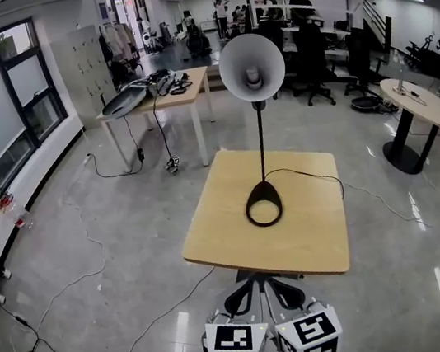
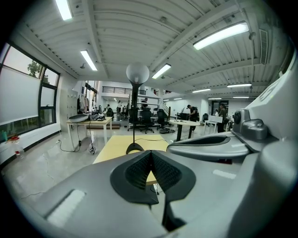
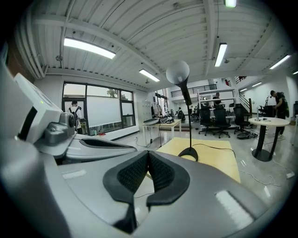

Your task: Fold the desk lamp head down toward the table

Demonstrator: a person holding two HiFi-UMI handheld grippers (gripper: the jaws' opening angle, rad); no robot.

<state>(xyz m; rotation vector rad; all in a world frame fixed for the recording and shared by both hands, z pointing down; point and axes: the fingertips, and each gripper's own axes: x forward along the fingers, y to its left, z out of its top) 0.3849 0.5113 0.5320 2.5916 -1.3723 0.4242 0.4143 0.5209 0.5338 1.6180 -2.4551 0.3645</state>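
1. Plainly, one lamp (image 1: 252, 65) stands on one desk (image 1: 313, 235), near its middle, stem upright.
2. Its one head (image 2: 138, 73) is raised high above the desk, not folded down.
3. Its one looped base (image 1: 262, 190) rests flat on the wood.
4. There are two grippers, side by side at the desk's near edge, well apart from the lamp.
5. The left gripper (image 2: 150, 154) has its jaws together, with nothing between them.
6. The right gripper (image 3: 148, 153) likewise has its jaws pressed together and is empty.
7. Two marker cubes show, one per gripper: left cube (image 1: 238, 348), right cube (image 1: 311, 337).
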